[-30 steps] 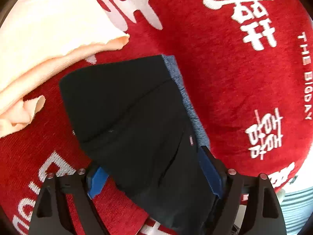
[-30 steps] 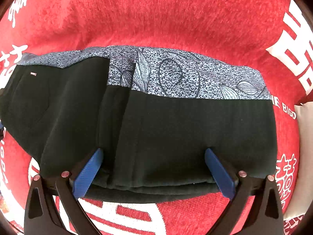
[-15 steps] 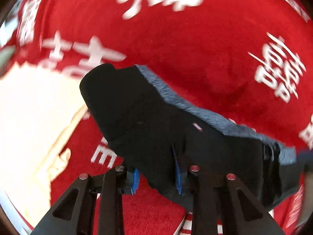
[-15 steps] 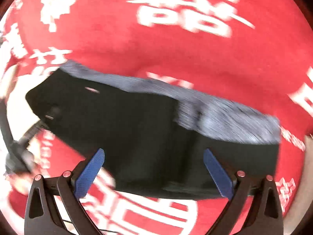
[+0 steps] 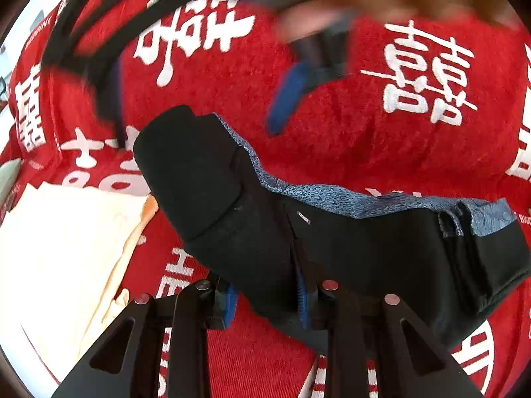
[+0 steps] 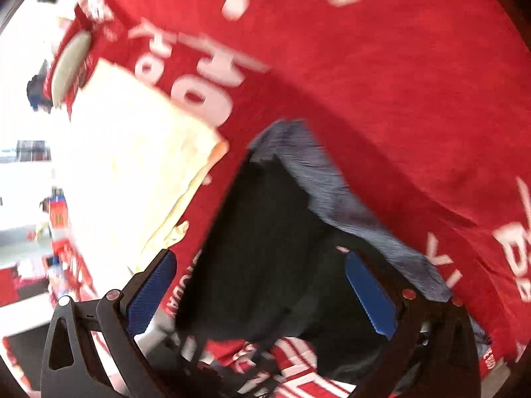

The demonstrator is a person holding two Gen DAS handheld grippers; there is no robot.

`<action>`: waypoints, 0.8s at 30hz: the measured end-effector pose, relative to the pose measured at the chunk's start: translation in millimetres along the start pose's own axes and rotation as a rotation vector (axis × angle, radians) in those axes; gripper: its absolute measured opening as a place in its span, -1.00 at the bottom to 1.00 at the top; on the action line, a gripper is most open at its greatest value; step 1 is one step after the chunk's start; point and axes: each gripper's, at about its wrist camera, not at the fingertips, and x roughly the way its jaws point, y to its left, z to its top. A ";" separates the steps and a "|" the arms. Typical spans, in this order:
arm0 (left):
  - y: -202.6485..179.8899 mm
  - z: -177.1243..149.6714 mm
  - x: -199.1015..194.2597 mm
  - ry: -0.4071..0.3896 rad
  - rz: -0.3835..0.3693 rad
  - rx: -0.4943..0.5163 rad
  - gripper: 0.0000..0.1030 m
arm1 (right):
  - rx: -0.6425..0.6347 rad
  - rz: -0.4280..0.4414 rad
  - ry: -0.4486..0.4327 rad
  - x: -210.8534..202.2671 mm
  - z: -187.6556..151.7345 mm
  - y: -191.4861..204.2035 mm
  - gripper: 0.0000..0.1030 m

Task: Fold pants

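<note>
Left wrist view: left gripper (image 5: pixel 267 293) pinches the pants (image 5: pixel 332 248), soft, limp, thick, at lower centre on the red cloth (image 5: pixel 332 152). Right gripper (image 6: pixel 262 293) is spread; better grip the edge.

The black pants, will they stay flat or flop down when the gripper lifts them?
Probably flop: the black pants already sag and bend around where the left gripper pinches them. They look thick and layered, so likely heavyish, and the folds may slide apart.
</note>
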 end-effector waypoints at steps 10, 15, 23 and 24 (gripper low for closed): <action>-11.0 6.4 -8.6 -0.015 -0.030 0.012 -0.42 | -0.011 -0.146 0.069 23.0 -6.8 -13.6 -0.46; -32.4 15.8 -30.3 -0.051 -0.066 0.049 -0.42 | 0.028 -0.056 -0.077 -17.4 -42.6 -39.8 -0.50; -85.8 33.7 -68.8 -0.088 -0.159 0.115 -0.42 | 0.123 0.113 -0.299 -88.7 -122.3 -95.7 -0.61; -93.6 34.1 -73.4 -0.091 -0.168 0.125 -0.42 | 0.137 0.139 -0.328 -98.1 -136.0 -105.7 -0.62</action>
